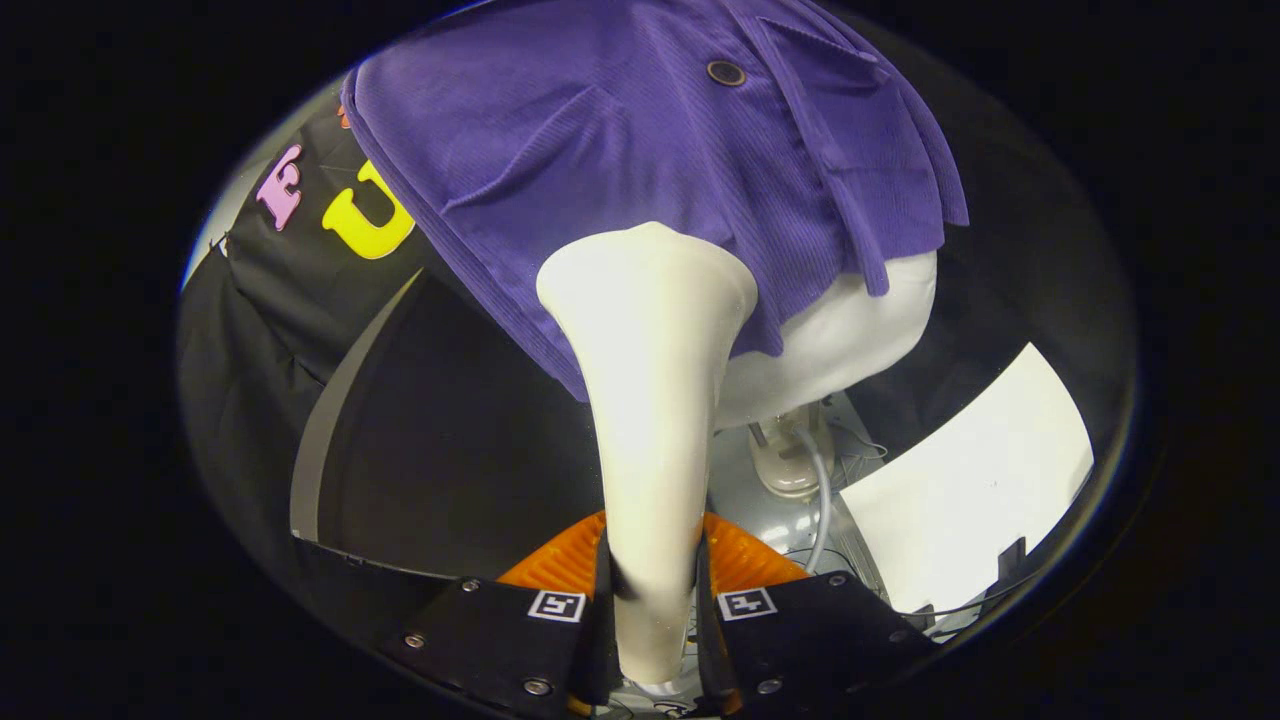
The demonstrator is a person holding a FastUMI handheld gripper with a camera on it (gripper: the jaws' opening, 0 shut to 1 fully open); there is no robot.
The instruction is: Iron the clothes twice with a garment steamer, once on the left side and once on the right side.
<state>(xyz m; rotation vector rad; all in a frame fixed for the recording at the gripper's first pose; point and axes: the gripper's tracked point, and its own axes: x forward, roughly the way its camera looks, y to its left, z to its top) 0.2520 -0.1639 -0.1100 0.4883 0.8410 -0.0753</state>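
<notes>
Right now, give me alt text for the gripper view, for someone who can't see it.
The gripper is shut on a white garment steamer, whose wide head meets the lower hem of a purple ribbed shirt. The shirt hangs on a white mannequin torso on a stand, with a white sheet nearby.

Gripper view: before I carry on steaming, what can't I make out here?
- Steamer head face: turned away toward the purple shirt, so contact with the cloth cannot be told.
- Steam: none can be made out.
- Shirt's lower middle: hidden behind the steamer head.
- Mannequin stand base: partly hidden by the steamer clamped in the hand-held gripper.
</notes>
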